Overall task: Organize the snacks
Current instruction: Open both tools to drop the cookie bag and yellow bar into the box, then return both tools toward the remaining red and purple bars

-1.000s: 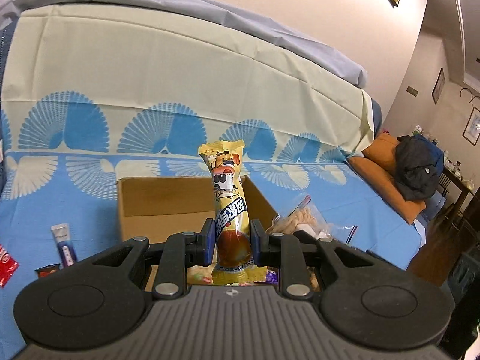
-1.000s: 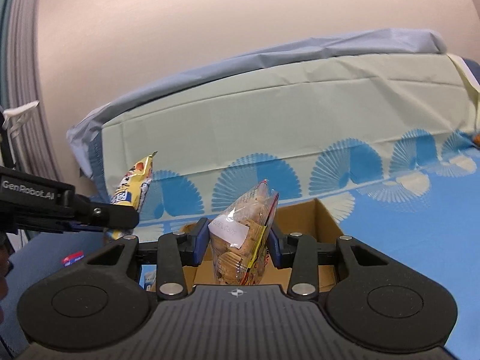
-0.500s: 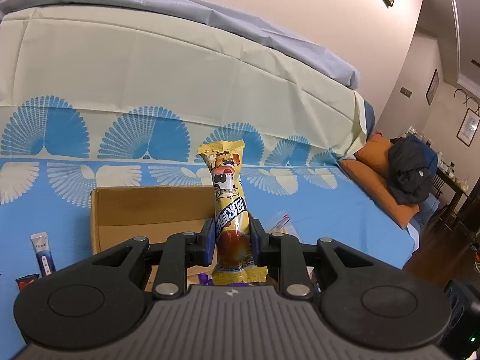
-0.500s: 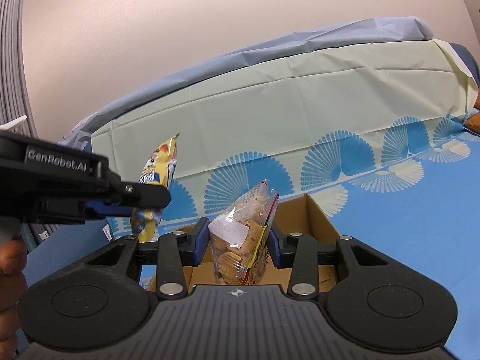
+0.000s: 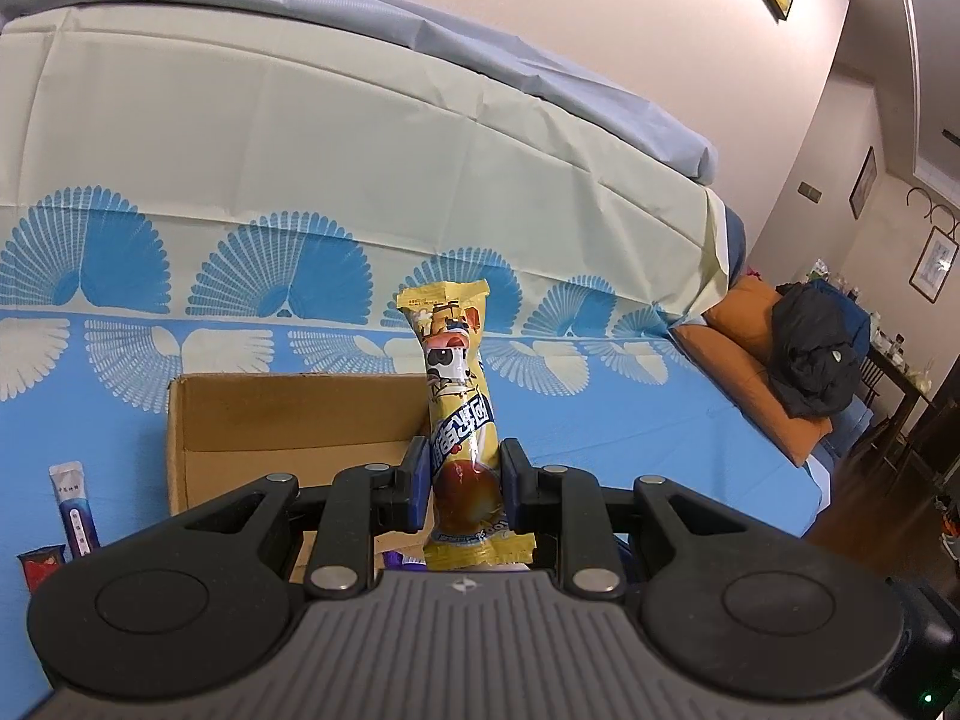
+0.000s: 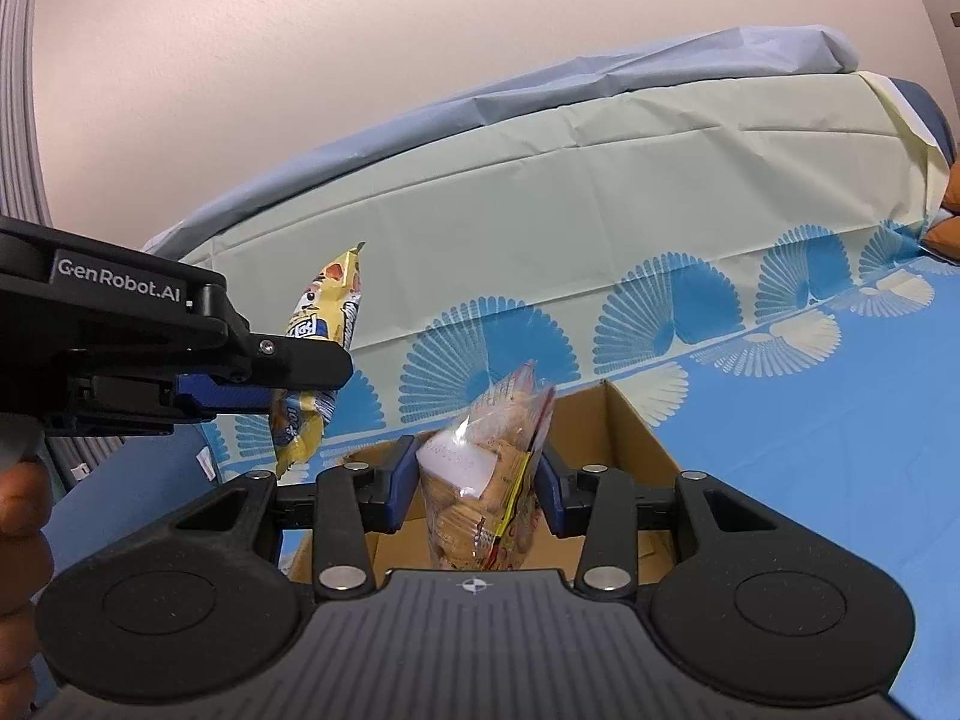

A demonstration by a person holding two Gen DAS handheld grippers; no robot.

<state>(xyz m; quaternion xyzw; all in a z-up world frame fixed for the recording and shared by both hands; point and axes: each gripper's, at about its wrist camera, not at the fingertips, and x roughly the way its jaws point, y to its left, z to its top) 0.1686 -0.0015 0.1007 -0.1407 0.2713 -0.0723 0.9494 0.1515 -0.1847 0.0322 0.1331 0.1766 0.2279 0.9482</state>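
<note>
My left gripper (image 5: 465,462) is shut on a yellow snack packet (image 5: 456,372) with a cartoon print, held upright. Behind it stands an open cardboard box (image 5: 288,414) on the blue patterned cloth. In the right wrist view, my right gripper (image 6: 477,468) is shut on a clear bag of crackers (image 6: 480,480) with a white label, upright over the box (image 6: 630,432). From the left edge of that view the left gripper (image 6: 324,369) reaches in side-on, the yellow packet (image 6: 336,294) sticking up and down out of it, left of the bag and a little higher.
A white and blue sachet (image 5: 75,510) and a red packet (image 5: 39,564) lie left of the box. A purple wrapper (image 5: 396,558) shows inside it. At the far right an orange cushion (image 5: 750,324) carries dark clothing (image 5: 816,354). A hand (image 6: 18,540) is at the left edge.
The left gripper with the yellow packet has come further in from the left in the right wrist view. In the left wrist view the box and sachet have slid left. Both grips hold.
</note>
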